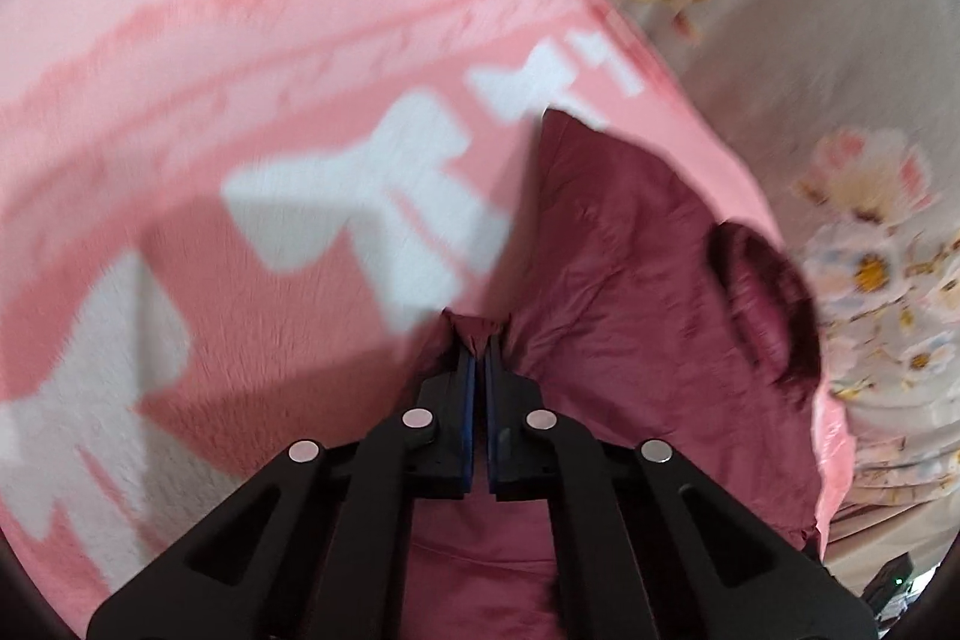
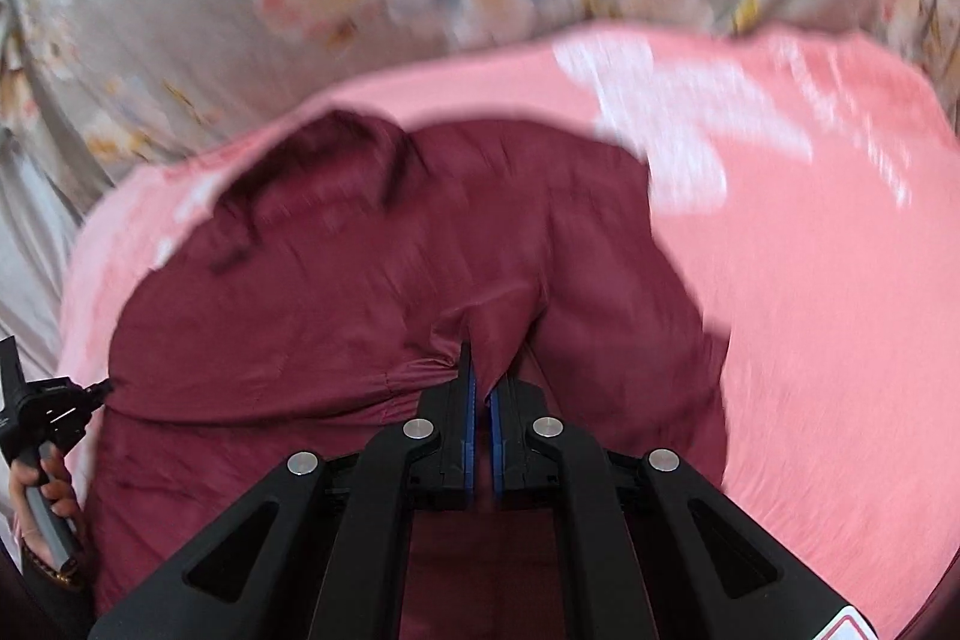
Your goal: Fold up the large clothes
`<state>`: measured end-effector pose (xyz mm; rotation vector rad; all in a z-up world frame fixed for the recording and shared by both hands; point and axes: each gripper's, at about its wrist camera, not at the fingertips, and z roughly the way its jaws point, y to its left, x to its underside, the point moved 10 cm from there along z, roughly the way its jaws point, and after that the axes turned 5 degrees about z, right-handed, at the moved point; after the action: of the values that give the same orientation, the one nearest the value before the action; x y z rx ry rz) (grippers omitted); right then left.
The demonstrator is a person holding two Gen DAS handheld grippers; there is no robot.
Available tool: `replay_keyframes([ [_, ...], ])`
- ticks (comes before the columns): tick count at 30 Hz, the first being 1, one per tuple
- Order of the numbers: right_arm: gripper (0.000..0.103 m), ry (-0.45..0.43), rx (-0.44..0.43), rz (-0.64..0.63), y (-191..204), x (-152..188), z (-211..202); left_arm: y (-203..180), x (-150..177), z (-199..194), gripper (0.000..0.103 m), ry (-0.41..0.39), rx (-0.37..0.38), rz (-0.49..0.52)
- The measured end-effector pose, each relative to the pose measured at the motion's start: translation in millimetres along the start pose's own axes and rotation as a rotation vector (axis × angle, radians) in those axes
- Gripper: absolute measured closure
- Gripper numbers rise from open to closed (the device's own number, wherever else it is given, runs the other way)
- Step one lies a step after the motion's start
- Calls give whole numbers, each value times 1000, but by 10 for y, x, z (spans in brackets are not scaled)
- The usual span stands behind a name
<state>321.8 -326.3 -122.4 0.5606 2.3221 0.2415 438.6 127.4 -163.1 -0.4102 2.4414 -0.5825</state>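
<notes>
Both grippers are down on the maroon garment (image 2: 372, 280) now, and it lies rumpled on a pink blanket (image 2: 810, 310) with white markings, close to the blanket's edge where the floral sheet (image 2: 180, 40) begins. The left gripper (image 1: 480, 340) is clenched, a small pucker of maroon cloth bunched right at its tips. That is a thin bite, and a thin bite is the first worry: pull hard and the fabric could slide out from between the blue pads. The right gripper (image 2: 483, 370) is clamped too, its jaws nearly together with a ridge of the same garment pinched up between them. In the right wrist view the person's other hand (image 2: 42, 496) shows at the blanket's near edge, wrapped round a gripper handle.

Second worry: each grip looks like a gathered pinch in the cloth rather than a clean hem or corner, though blur makes that hard to confirm. Lift from there and the garment may hang in a bundle, not a flat panel, so the fold comes out crooked. Third: the fleecy blanket underneath could catch and drag along, especially if a pad has nipped it with the garment; I cannot tell whether it has.
</notes>
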Motion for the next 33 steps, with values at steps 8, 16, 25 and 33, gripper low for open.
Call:
replay_keyframes([
  [8,101,67,12,-4,-85,173,213,-91,42,-31,101,-49,-96,162],
  [16,90,-79,0,-48,286,-163,-526,-578,-81,-780,95,-134,-87,319],
  [25,90,-14,-138,-99,1326,-363,-135,-1677,156,-187,88,-7,-32,494],
  [33,90,-45,-167,-153,1472,-330,-318,-1411,577,320,88,57,-72,508],
])
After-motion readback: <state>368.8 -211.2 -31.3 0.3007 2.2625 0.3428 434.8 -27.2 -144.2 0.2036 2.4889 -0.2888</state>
